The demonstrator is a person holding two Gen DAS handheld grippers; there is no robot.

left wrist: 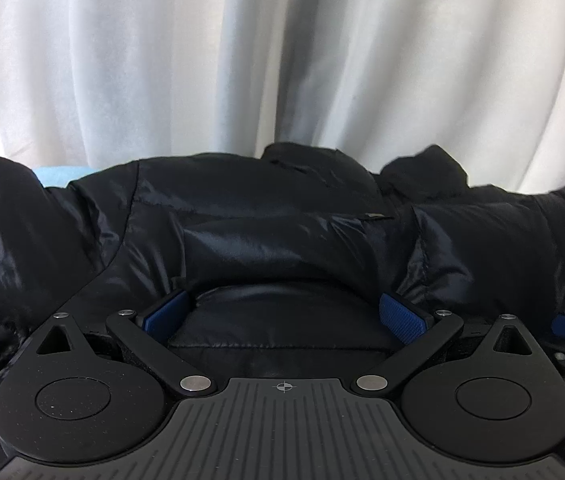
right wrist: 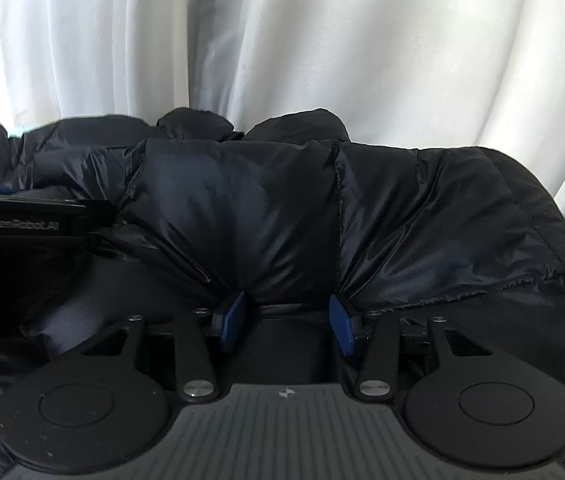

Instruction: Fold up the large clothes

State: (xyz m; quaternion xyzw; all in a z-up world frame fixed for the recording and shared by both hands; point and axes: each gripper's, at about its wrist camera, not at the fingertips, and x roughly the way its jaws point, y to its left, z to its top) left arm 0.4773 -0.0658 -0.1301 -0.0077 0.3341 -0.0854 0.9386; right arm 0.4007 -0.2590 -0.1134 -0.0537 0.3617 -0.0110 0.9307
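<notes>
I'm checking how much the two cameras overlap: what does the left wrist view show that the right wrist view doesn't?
Only the left wrist view shows a light blue surface behind the jacket, and the left gripper with its jaws spread wide around a padded section. Only the right wrist view shows the right gripper, jaws narrower with fabric bunched between them, and a black device body printed GenRobot.AI at the left edge. Both show the black puffer jacket filling the foreground and the white curtain behind.
</notes>
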